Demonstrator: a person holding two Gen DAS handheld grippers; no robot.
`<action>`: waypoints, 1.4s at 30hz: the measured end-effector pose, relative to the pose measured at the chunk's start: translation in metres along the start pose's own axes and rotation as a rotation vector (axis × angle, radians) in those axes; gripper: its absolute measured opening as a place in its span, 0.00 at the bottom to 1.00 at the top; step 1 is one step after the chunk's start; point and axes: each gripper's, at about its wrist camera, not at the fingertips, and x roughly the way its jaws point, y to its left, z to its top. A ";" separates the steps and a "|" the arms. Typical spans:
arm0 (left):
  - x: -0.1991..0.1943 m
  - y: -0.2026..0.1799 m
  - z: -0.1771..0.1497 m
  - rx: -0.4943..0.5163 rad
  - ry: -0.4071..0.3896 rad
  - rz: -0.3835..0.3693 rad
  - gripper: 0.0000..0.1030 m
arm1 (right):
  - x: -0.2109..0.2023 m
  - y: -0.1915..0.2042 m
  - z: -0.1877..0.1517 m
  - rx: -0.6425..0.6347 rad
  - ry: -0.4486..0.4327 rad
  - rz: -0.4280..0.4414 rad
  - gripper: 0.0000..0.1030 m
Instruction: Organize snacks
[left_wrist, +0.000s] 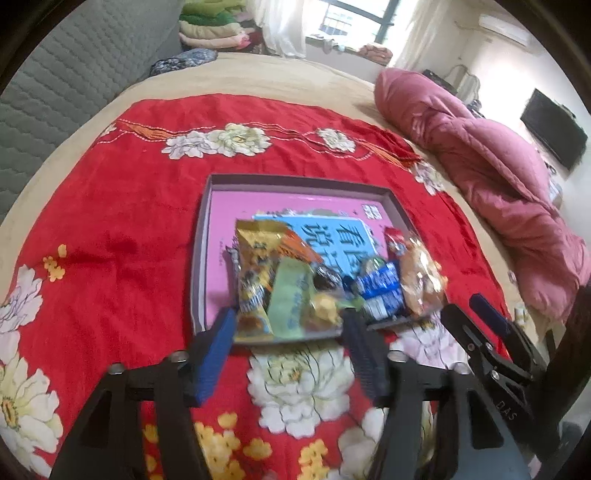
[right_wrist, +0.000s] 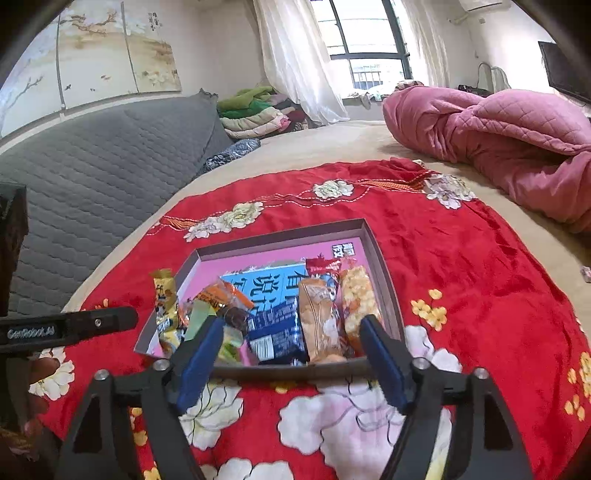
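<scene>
A shallow grey box (left_wrist: 295, 181) (right_wrist: 384, 269) with a pink printed floor lies on a red flowered cloth. Several wrapped snacks are heaped at its near end: a yellow packet (left_wrist: 255, 258) (right_wrist: 166, 306), a green packet (left_wrist: 290, 299), a blue packet (left_wrist: 380, 291) (right_wrist: 275, 332) and two clear orange packets (left_wrist: 423, 280) (right_wrist: 321, 317). My left gripper (left_wrist: 291, 325) hangs open just before the box's near rim, nothing between its blue pads. My right gripper (right_wrist: 291, 326) also stands open over the near rim, empty. In the left wrist view the right gripper's fingers (left_wrist: 487, 328) show at the right.
The red cloth (left_wrist: 122, 229) (right_wrist: 461, 258) covers a beige bed. A pink quilt (left_wrist: 498, 177) (right_wrist: 498, 125) is bunched at the right. A grey padded headboard (right_wrist: 96, 166) rises at the left, with folded bedding (right_wrist: 255, 110) by the window.
</scene>
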 end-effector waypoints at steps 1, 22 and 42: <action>-0.003 -0.002 -0.004 0.006 0.001 0.004 0.71 | -0.004 0.002 -0.003 0.000 0.017 -0.016 0.77; -0.012 -0.021 -0.078 0.046 0.114 0.062 0.71 | -0.042 0.012 -0.038 -0.036 0.153 -0.140 0.91; -0.005 -0.019 -0.077 0.033 0.130 0.076 0.72 | -0.038 0.016 -0.040 -0.049 0.167 -0.125 0.91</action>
